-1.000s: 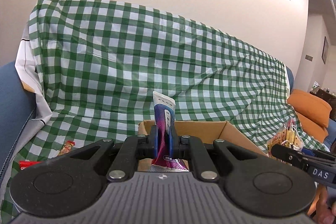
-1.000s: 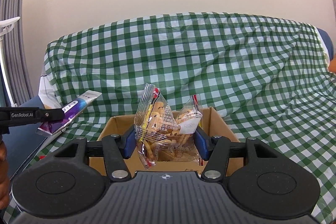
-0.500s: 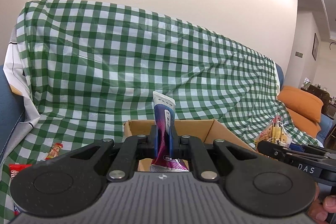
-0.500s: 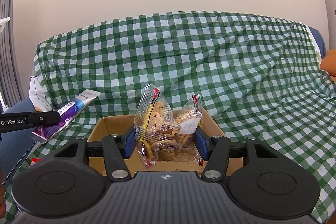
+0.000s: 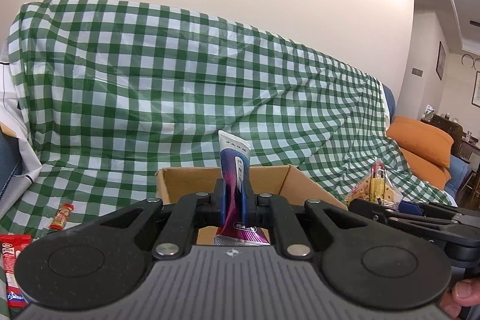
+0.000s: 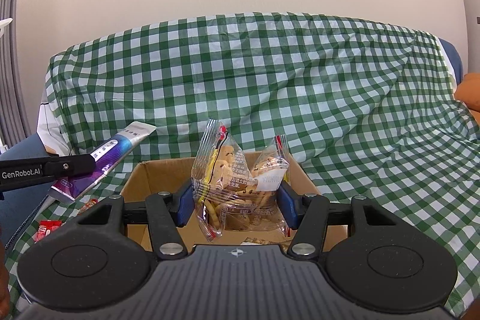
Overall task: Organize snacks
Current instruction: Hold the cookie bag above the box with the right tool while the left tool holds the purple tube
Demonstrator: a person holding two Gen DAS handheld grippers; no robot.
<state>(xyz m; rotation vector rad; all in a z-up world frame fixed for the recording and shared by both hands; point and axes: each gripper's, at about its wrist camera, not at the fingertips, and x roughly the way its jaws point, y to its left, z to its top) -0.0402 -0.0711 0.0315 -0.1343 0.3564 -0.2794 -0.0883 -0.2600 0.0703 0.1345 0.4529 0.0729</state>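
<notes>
Above the open cardboard box on the green checked cloth, both grippers hold snacks. From the right wrist, the right gripper has its blue pads about half apart, pressing a clear biscuit bag. That view alone shows the box floor. From the left wrist, the left gripper is pinched nearly closed on a purple sachet; only there do 2 red packets and an orange cushion show fully.

Both wrist views look slightly downward, close over the cardboard box toward the checked sofa cover.
</notes>
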